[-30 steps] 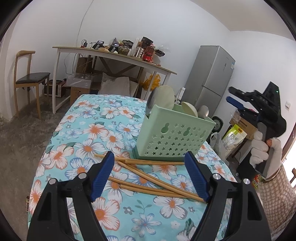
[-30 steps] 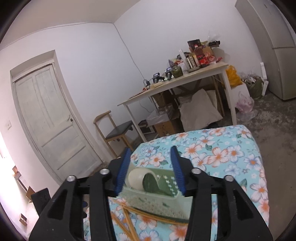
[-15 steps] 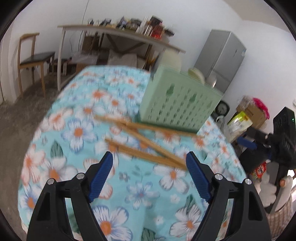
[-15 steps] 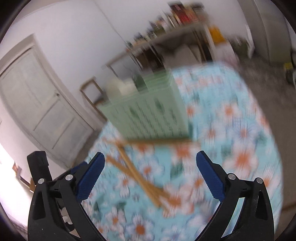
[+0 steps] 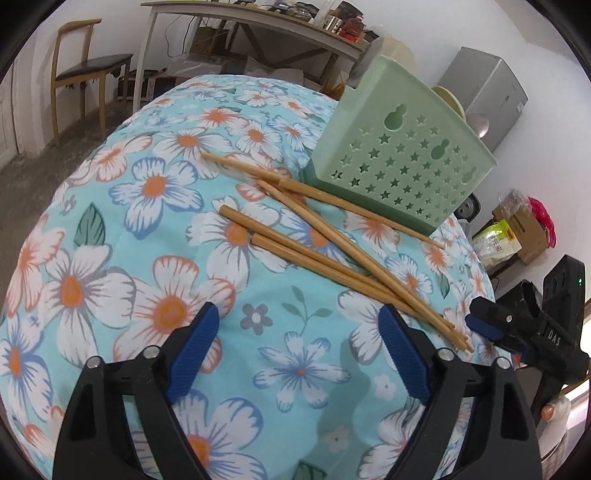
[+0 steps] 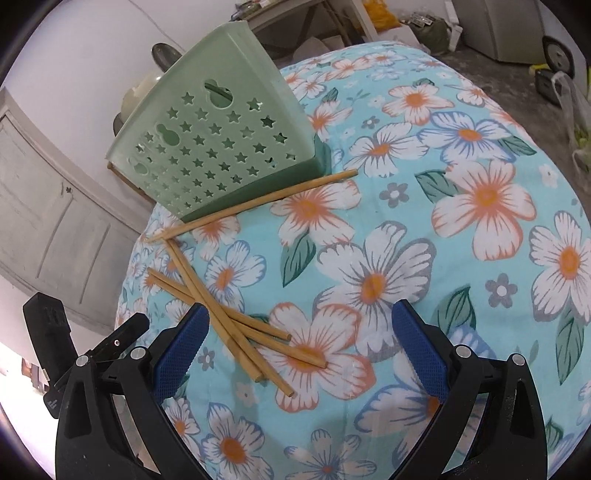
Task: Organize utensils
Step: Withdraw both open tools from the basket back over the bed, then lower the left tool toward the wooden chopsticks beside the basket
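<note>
Several wooden chopsticks [image 5: 332, 236] lie crossed on the floral tablecloth [image 5: 147, 258], in front of a pale green star-punched utensil holder [image 5: 402, 155]. Cream spoon heads [image 5: 447, 98] stick out of its top. My left gripper [image 5: 299, 314] hovers low over the cloth just short of the chopsticks; its jaws are opening and nothing is between them. In the right wrist view the chopsticks [image 6: 221, 317] reach in by the left finger of my right gripper [image 6: 301, 310], which is open and grips nothing. The holder [image 6: 214, 147] stands beyond.
The cloth-covered table falls away at its edges. Behind it are a wooden chair [image 5: 85, 70], a cluttered long table [image 5: 258, 22], a grey fridge [image 5: 491, 85], boxes and bags [image 5: 517, 229] on the floor, and a white door [image 6: 48, 206].
Both grippers have sunk toward the table and tipped downward. The right jaws spread wide, and the holder no longer sits between them. The left jaws widened a little.
</note>
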The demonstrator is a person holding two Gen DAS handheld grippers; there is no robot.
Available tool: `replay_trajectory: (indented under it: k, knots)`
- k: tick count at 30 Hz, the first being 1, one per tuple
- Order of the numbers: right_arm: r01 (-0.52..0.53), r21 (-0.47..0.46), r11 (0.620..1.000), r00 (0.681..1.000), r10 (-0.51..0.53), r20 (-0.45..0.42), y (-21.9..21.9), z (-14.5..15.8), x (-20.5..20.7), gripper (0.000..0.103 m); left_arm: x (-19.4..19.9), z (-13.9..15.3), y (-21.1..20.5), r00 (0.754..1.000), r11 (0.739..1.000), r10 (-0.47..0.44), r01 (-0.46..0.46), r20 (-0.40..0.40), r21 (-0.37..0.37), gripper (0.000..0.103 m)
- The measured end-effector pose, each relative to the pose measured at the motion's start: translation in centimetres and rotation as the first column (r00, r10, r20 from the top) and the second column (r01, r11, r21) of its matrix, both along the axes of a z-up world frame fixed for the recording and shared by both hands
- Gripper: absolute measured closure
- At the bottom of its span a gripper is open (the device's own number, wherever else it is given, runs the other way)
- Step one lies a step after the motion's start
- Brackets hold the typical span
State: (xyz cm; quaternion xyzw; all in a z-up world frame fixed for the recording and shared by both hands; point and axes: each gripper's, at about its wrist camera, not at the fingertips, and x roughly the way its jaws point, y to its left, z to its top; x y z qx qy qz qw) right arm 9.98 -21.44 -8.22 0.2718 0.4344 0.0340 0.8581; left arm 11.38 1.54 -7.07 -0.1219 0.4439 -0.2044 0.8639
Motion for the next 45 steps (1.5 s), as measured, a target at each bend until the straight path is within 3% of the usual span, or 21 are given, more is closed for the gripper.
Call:
replay_trajectory:
  k: [7,12,19,23,30,39,45]
  knots:
    - [-0.002,-0.006,1.000,1.000,0.002,-0.016,0.0,0.1,0.4,0.008,0.7,0.0,-0.2,0.999,0.998,0.017,-0.019,-0.039,-0.054,0.006]
    - [0.000,0.039,0.999,1.000,0.000,0.008,-0.8,-0.1,0.0,0.008,0.9,0.0,-0.4,0.998,0.999,0.019,-0.021,-0.057,-0.046,0.006]
    - [-0.043,0.058,0.997,0.999,0.041,0.019,-1.4,0.0,-0.2,0.008,1.2,-0.1,0.4,0.995,0.992,0.058,-0.066,-0.084,-0.105,0.006]
    - [-0.042,0.087,0.995,0.998,0.039,0.039,-2.0,0.0,-0.7,0.008,1.2,0.0,0.3,0.995,0.993,0.056,-0.065,-0.088,-0.101,0.006]
    - [-0.038,0.052,0.998,0.997,0.034,0.075,-1.8,0.0,-1.4,0.008,1.0,0.0,0.4,0.994,0.991,0.067,-0.076,-0.089,-0.106,0.006]
    - [-0.036,0.009,0.999,0.998,0.035,0.060,-1.1,0.1,-1.1,0.008,1.0,-0.2,0.6,0.996,0.992,0.043,-0.052,-0.085,-0.114,0.006]
    - [-0.016,0.039,0.999,0.999,0.014,0.046,-1.2,0.1,-0.8,0.008,1.0,-0.3,0.9,0.996,0.988,0.039,-0.051,-0.083,-0.146,0.006]
